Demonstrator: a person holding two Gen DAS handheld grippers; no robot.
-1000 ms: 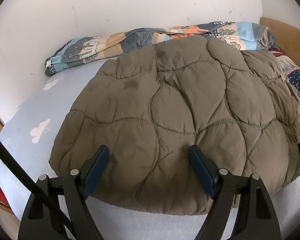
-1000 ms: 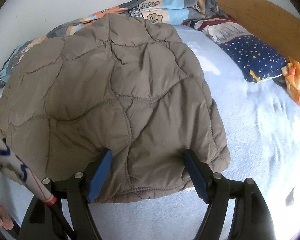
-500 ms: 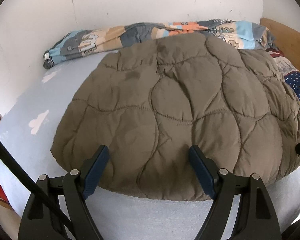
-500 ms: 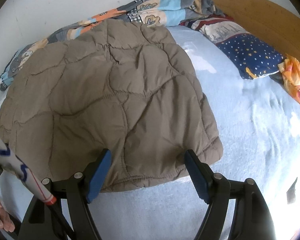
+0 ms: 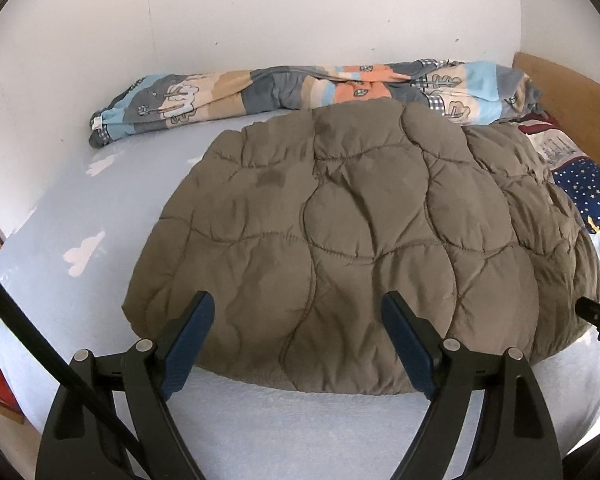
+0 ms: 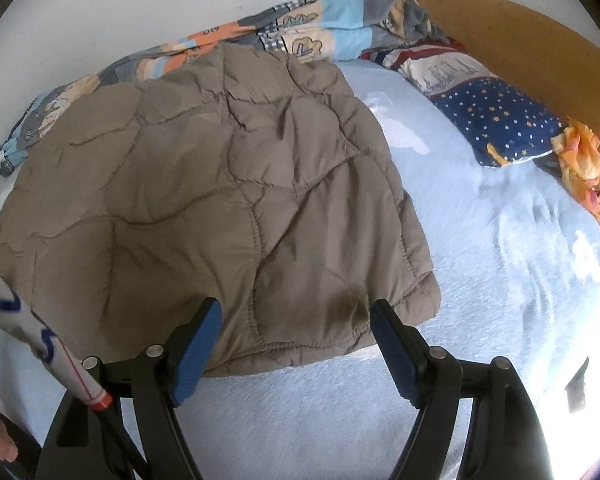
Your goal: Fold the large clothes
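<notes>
Bedding fills both views: a pale blue sheet (image 5: 100, 208) covers the mattress, and a brown quilted jacket (image 5: 340, 232) lies spread flat across the middle of it. Behind the jacket, along the white wall (image 5: 260, 20) at the top of the frame, a rolled patterned duvet (image 5: 300, 88) in blue, orange and grey stretches from left to right. At the upper right of the right wrist view a wooden headboard (image 6: 520, 36) stands behind a starred navy pillow (image 6: 496, 120), with an orange cloth (image 6: 584, 168) just beside it. The left gripper (image 5: 298, 340) is spread wide and empty, its blue pads over the jacket's near hem. The right gripper (image 6: 296, 344) is likewise released, gaping above the jacket's lower right corner.
</notes>
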